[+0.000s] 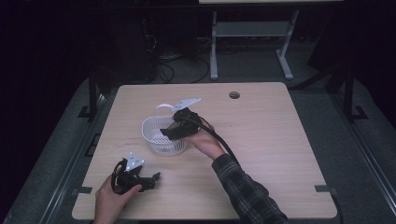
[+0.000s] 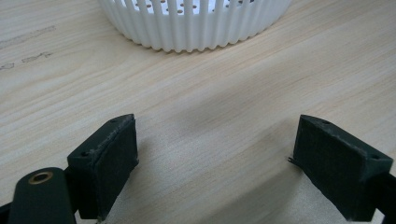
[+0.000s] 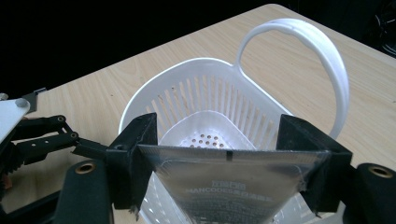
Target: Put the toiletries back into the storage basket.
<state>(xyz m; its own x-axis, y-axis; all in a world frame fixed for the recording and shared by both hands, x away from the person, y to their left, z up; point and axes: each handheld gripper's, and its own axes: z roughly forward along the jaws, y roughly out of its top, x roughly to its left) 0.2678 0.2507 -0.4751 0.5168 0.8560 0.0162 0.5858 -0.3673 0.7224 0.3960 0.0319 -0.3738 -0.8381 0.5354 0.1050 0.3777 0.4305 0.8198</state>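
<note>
Pouch [image 3: 229,184], silvery w/ printed text, sits clamped edge-to-edge between my right tongs [image 3: 224,163], hanging over the white slotted basket [image 3: 205,100] w/ its lower part inside the rim. Basket handle [image 3: 322,60] stands upright on the far side. Basket is mid-surface [image 1: 261,121]. Left tongs [image 2: 215,158] rest on the surface near-left of the basket, jaws wide apart, nothing between them.

The left gripper [image 2: 212,158] hangs low over the pale wood table [image 2: 224,93], its two black jaws wide apart with only bare table between them. Ahead, the slotted white wall of a basket [image 2: 196,28] stands on the table.
</note>
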